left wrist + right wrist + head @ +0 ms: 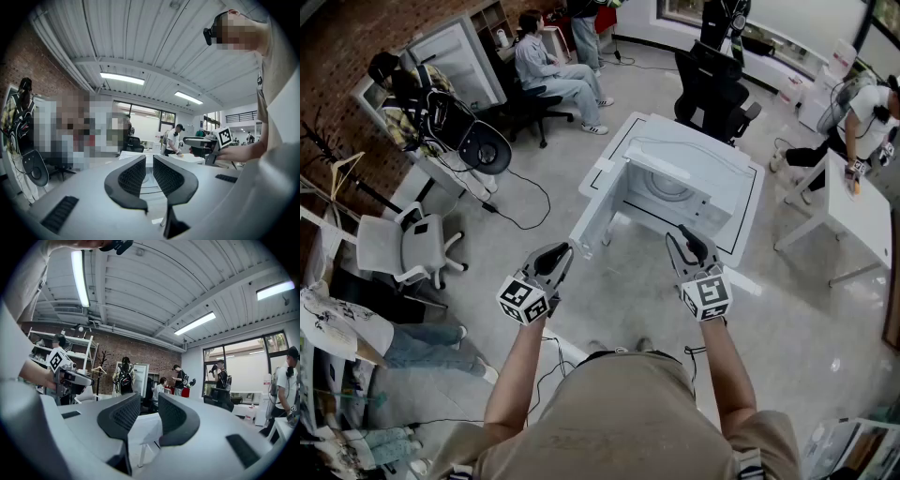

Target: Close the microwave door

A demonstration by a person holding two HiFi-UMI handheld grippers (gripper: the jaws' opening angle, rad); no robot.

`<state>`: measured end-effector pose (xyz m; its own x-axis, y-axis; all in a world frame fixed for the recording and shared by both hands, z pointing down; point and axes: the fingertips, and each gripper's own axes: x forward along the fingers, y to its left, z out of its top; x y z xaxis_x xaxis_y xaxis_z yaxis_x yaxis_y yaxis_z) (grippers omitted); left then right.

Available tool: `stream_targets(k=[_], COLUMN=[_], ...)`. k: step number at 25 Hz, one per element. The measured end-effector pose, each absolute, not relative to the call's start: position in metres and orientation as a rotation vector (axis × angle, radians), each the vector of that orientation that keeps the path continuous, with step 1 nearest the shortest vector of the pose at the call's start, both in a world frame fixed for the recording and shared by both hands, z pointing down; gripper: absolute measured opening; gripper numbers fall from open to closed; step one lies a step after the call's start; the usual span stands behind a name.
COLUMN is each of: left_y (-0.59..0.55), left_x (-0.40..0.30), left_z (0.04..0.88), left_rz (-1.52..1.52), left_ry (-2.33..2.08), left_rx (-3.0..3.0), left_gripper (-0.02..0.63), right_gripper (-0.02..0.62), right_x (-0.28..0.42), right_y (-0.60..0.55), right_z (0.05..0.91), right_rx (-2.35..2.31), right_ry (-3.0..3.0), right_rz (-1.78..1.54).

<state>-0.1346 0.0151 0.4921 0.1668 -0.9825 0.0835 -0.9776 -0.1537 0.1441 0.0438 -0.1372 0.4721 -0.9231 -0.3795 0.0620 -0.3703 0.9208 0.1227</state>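
Observation:
A white microwave [694, 155] stands on a white table [748, 211] ahead of me, its cavity and turntable facing me. Its door [596, 217] hangs open at the left. I hold both grippers level, short of the microwave and touching nothing. My left gripper [565, 250] is in front of the door's near edge, jaws together and empty. To the right, my right gripper [682, 235] is before the cavity's right half, jaws together and empty. In the left gripper view the left gripper [149, 161] shows only a slit between its pads. The right gripper [149, 399] looks alike.
A black office chair [712, 89] stands behind the microwave table. A second white table [862, 216] with a person at it is at the right. Grey chairs [403, 248], seated people and a floor cable [520, 202] lie at the left.

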Motion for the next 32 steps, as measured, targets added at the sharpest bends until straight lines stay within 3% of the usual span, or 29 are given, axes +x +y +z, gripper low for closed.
stream_targets(k=[23, 32], left_y=[-0.006, -0.020], left_x=[-0.087, -0.130], left_z=[0.494, 0.511], left_rz=[-0.036, -0.006], left_ry=[-1.952, -1.858], left_rx=[2.260, 2.305], left_gripper=[0.037, 0.045], right_gripper=[0.112, 0.112], right_x=[0.089, 0.055], right_y=[-0.161, -0.159], right_z=[0.465, 0.466], right_rx=[0.492, 0.560], right_ry=[-3.085, -3.064], right_rz=[-0.067, -0.084])
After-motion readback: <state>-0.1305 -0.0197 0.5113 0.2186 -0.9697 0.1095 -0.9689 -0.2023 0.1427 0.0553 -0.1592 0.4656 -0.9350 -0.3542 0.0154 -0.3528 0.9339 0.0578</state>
